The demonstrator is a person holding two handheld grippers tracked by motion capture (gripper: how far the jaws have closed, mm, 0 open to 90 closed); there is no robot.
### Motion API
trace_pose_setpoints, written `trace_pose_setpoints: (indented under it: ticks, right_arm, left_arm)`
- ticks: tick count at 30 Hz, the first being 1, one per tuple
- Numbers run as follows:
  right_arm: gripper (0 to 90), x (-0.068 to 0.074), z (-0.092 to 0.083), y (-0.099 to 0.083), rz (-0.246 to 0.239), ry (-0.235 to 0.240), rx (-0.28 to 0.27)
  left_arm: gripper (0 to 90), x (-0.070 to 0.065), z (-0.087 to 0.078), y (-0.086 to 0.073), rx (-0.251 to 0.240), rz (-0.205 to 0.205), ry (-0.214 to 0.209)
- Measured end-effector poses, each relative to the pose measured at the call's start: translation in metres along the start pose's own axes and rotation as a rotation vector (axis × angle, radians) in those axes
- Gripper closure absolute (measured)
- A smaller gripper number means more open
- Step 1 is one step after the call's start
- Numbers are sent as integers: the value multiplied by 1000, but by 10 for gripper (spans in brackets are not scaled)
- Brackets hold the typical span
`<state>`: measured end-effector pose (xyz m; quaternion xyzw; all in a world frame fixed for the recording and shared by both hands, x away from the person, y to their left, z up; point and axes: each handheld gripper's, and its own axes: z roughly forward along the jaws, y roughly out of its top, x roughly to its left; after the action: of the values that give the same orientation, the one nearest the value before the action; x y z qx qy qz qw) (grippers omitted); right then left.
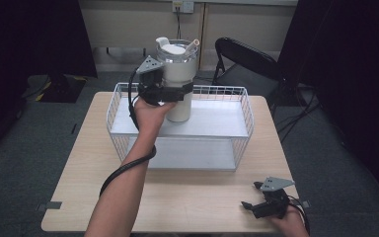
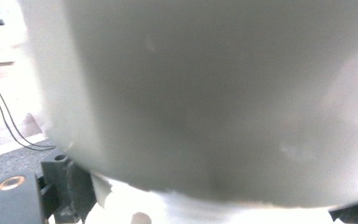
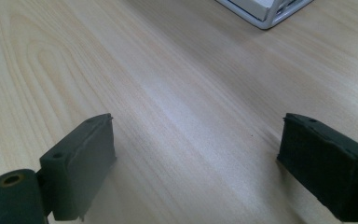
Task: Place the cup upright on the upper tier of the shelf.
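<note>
A tall white tumbler (image 1: 179, 74) with a clear lid and a straw stands upright on the top shelf of a white wire rack (image 1: 203, 123). My left gripper (image 1: 170, 93) is shut around its body, about midway up. In the left gripper view the tumbler's white wall (image 2: 214, 93) sits right against the camera, blurred. My right gripper (image 1: 249, 206) rests low over the table's near right corner, open with nothing between its fingers (image 3: 81, 163).
The wire rack stands at the middle of the light wooden table (image 1: 187, 197) and has a lower shelf (image 1: 192, 155); its corner (image 3: 265, 14) is ahead of my right gripper. A black folding chair (image 1: 246, 61) stands behind the table.
</note>
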<state>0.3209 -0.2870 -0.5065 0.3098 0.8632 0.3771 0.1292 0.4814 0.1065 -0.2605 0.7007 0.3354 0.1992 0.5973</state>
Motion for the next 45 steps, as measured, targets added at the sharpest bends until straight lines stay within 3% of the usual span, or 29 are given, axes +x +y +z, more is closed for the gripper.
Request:
trace_pose_setpoints:
  ticks: [12,26,27,29,37,41,45]
  right_arm:
    - [98,0,0,0,0,0,0]
    - [98,0,0,0,-1,0,1]
    - [97,0,0,0,-1,0,0]
    - [97,0,0,0,1,0,1]
    - [97,0,0,0,0,0,1]
    - [97,0,0,0,1,0,1]
    - [97,0,0,0,0,0,1]
  left_arm:
    - [98,1,-2,-4,-12,5,-11]
    - [93,-7,-7,-11,-40,73,-26]
    - [93,-7,-7,-11,-32,92,-27]
    - [90,-7,-8,-13,-46,75,-28]
    - [87,-7,-9,-17,-60,74,-30]
    - [68,-4,-10,-24,-69,21,-44]
    - [68,-4,-11,-27,-77,21,-41]
